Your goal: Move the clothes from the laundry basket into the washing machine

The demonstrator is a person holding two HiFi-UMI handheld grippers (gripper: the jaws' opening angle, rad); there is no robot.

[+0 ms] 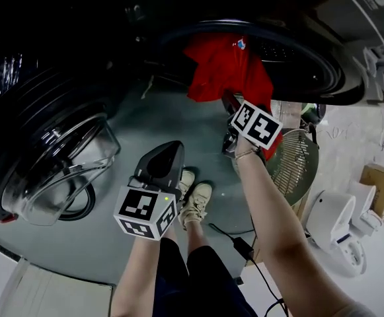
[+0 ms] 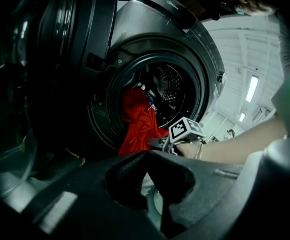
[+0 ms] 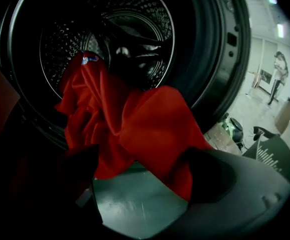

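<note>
A red garment (image 1: 221,68) hangs out of the washing machine's round opening (image 1: 310,65) and down over its lower rim. My right gripper (image 1: 232,111) is just below it, open. In the right gripper view the red garment (image 3: 130,129) drapes from the drum (image 3: 110,39) down between the wide-apart jaws, and neither pad presses on it. My left gripper (image 1: 164,164) hangs lower and to the left, over the floor, shut with nothing in it. From the left gripper view (image 2: 147,156) I see the garment (image 2: 135,124) and the right gripper (image 2: 159,143). No laundry basket is in view.
The machine's glass door (image 1: 53,170) stands swung open at the left. A round fan (image 1: 294,157), a white appliance (image 1: 337,223) and a cardboard box (image 1: 377,177) stand at the right. A cable (image 1: 244,243) lies on the grey floor beside the person's shoes (image 1: 195,200).
</note>
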